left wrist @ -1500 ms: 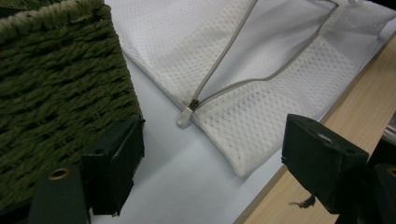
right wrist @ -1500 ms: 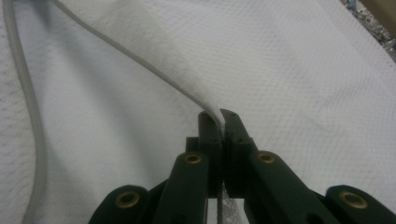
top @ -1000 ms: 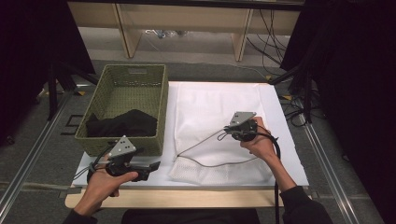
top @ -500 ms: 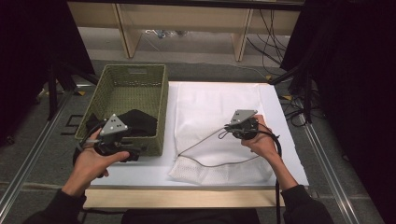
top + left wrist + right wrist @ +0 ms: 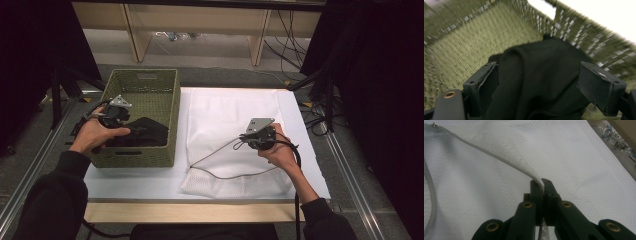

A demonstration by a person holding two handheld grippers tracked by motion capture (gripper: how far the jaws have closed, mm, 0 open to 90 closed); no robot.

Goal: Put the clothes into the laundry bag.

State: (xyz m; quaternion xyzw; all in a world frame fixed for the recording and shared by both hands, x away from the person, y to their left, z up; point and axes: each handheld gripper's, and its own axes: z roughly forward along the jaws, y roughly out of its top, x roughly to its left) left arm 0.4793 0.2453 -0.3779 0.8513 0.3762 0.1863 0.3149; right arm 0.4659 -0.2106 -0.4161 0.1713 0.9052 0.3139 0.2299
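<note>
Left gripper (image 5: 537,82) held over the near-left part of a green woven basket (image 5: 165,125), jaws spread wide with nothing clamped. Directly ahead of and between those 2 jaws, a heap of black cloth (image 5: 541,80), bunched on the basket floor; whether the pads touch it cannot be told. Beyond the cloth, the basket's woven wall with a handle slot cut through it, blurred. In the high view, same gripper (image 5: 116,119) in the person's left hand (image 5: 92,135), just above the black cloth (image 5: 145,132) in the basket's near half.

Right gripper (image 5: 541,185) closed tight, 2 jaws pinched on a raised fold of white mesh bag (image 5: 579,165). From the pinch, a grey-edged hem running away up and to the left of the jaws, lifted off the layer below. Under and all around the jaws, more white mesh lying flat. In the high view, right gripper (image 5: 252,139) gripped by the right hand (image 5: 277,150) over the mesh bag (image 5: 225,115), the bag spread on a white sheet (image 5: 310,165) that covers the desk (image 5: 200,212). Thin grey hem curving from the gripper toward the bag's near edge.

Basket to the left of the right gripper, beside the bag, on the same white sheet.
</note>
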